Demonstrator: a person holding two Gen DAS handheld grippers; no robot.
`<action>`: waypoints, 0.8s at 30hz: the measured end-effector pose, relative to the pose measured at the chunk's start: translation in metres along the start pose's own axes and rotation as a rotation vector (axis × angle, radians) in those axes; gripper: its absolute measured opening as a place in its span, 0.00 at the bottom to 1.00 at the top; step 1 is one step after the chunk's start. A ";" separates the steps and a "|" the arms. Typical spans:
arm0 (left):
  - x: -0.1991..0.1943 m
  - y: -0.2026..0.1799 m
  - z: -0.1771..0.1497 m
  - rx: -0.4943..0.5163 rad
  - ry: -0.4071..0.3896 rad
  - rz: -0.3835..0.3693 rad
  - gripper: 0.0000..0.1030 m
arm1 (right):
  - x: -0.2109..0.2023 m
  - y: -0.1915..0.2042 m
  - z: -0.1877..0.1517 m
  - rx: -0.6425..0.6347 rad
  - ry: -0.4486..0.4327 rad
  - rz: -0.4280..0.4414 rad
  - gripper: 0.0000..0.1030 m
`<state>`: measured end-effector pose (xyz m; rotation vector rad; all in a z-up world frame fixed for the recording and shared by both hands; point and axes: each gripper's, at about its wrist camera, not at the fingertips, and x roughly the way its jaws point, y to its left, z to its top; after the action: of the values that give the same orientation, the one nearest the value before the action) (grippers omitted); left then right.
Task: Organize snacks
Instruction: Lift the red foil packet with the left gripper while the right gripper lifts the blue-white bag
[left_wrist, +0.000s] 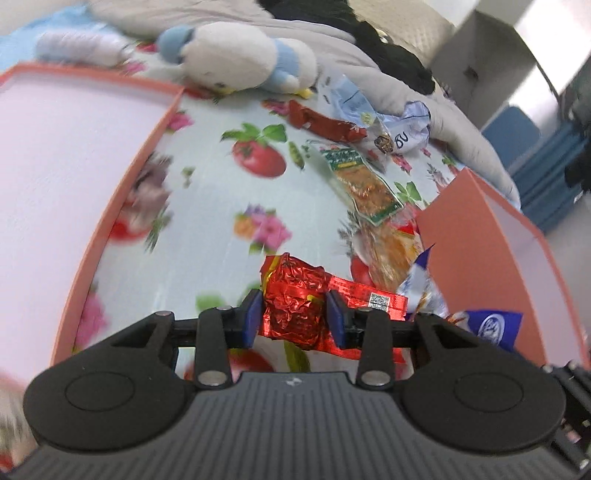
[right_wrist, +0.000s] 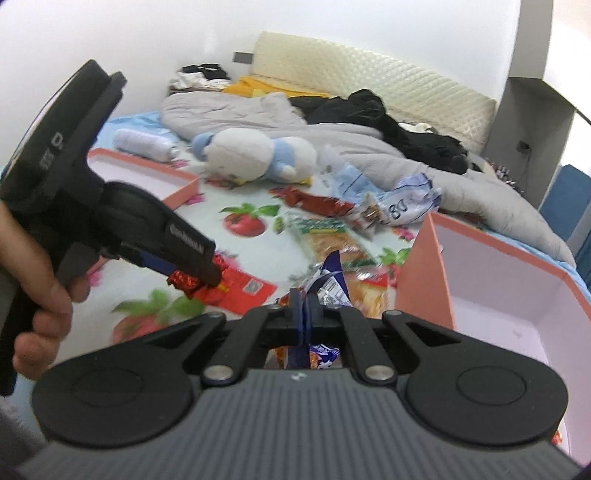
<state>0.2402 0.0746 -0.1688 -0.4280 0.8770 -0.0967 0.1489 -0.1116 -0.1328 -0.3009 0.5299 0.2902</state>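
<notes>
My left gripper (left_wrist: 294, 319) is shut on a crinkled red foil snack (left_wrist: 293, 306), held above the flowered cloth; the right wrist view shows that left gripper (right_wrist: 207, 273) from the side with the red foil snack (right_wrist: 184, 282) in its tip. My right gripper (right_wrist: 304, 314) is shut on the edge of a blue and white snack wrapper (right_wrist: 332, 280), lifted beside the right pink box (right_wrist: 424, 266). Loose on the cloth lie a flat red packet (left_wrist: 369, 297), a green and orange packet (left_wrist: 364, 179), a long red packet (left_wrist: 325, 123) and pale blue wrappers (left_wrist: 413, 127).
A wide pink box (left_wrist: 122, 184) with a pale inside stands at the left, another pink box (left_wrist: 476, 236) at the right. A white and blue plush toy (left_wrist: 236, 59) lies at the back, with a grey quilt (right_wrist: 369, 155) and dark clothes (right_wrist: 388, 118) behind. A hand (right_wrist: 37, 280) holds the left gripper.
</notes>
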 end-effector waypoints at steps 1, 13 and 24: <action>-0.008 0.001 -0.007 -0.018 -0.001 -0.009 0.42 | -0.006 0.002 -0.003 -0.006 0.003 0.008 0.04; -0.073 0.007 -0.069 0.010 -0.050 0.024 0.42 | -0.059 0.008 -0.034 0.040 0.051 0.144 0.04; -0.058 0.019 -0.097 0.068 0.006 0.130 0.42 | -0.052 0.011 -0.060 0.148 0.180 0.240 0.06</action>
<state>0.1273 0.0749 -0.1890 -0.3064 0.9028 -0.0087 0.0753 -0.1324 -0.1571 -0.1197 0.7635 0.4568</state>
